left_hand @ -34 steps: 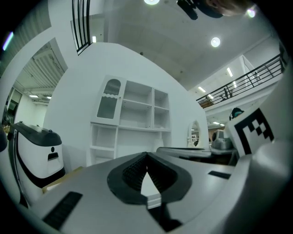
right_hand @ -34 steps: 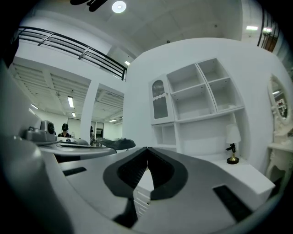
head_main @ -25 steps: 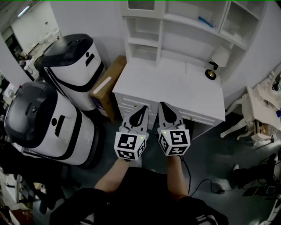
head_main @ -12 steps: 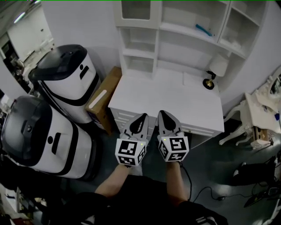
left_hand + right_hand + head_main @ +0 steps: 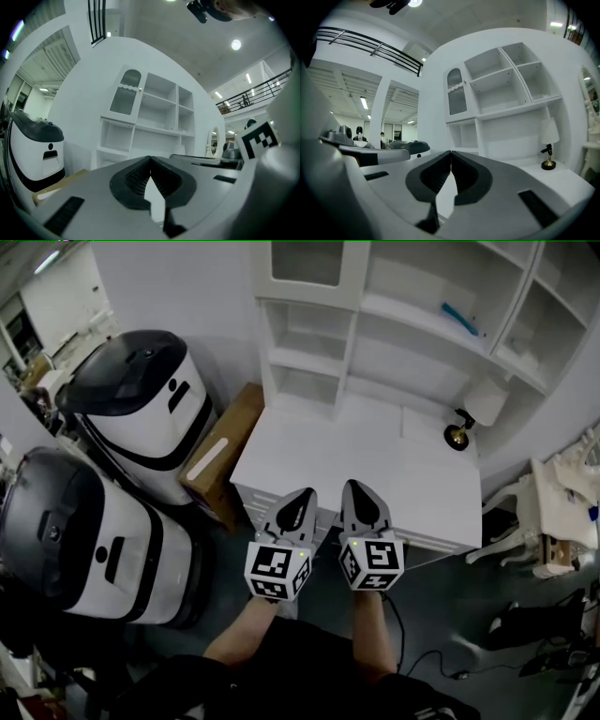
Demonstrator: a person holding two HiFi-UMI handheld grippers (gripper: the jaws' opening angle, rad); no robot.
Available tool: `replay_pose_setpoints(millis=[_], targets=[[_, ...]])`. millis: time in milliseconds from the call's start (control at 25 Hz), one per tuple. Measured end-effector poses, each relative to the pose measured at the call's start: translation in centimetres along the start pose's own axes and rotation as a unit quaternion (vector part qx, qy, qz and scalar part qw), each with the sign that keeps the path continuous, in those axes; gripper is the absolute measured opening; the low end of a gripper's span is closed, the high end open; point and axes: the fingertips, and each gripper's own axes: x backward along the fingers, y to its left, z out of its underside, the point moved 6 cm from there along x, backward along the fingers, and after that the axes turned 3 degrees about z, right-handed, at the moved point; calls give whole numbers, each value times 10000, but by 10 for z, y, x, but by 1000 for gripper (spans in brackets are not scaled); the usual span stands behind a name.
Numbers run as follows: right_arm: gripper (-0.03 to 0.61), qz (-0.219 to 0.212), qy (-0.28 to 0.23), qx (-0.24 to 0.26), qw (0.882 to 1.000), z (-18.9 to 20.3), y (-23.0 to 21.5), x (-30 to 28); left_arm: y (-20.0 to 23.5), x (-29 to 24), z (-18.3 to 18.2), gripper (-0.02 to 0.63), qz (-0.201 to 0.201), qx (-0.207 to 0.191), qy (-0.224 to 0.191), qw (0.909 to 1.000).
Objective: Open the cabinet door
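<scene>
Nearest the person, the left gripper [image 5: 302, 493] and right gripper [image 5: 355, 486] are held side by side over the front edge of the white table [image 5: 375, 470]. Each gripper's jaws are pressed together with nothing between them. A cardboard box [image 5: 220, 448] leans beside the table's left end, next to two white-and-black machines [image 5: 141, 395]. A small lamp [image 5: 467, 416] stands at the table's far right. Beyond it, the cabinet door [image 5: 125, 93], arched and glazed, sits closed at the upper left of the shelf unit [image 5: 412, 324], well apart from both grippers.
</scene>
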Motion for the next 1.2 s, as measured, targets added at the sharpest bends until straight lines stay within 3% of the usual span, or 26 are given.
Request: replay_pose_setpoints(millis=[200,800,1200], targets=[[18,48,64,-47,10000,-3,-14,-25,14,-32,-13,12,10,26,-43,10000],[18,171,-183,-274,9993,-16,-38,-121,69,-134,-45,12,544,-212,-65,9983],[18,284,-422,-8,9987,-39,-29,-180,115,-177,-83,12,920,-374,-436,9941]])
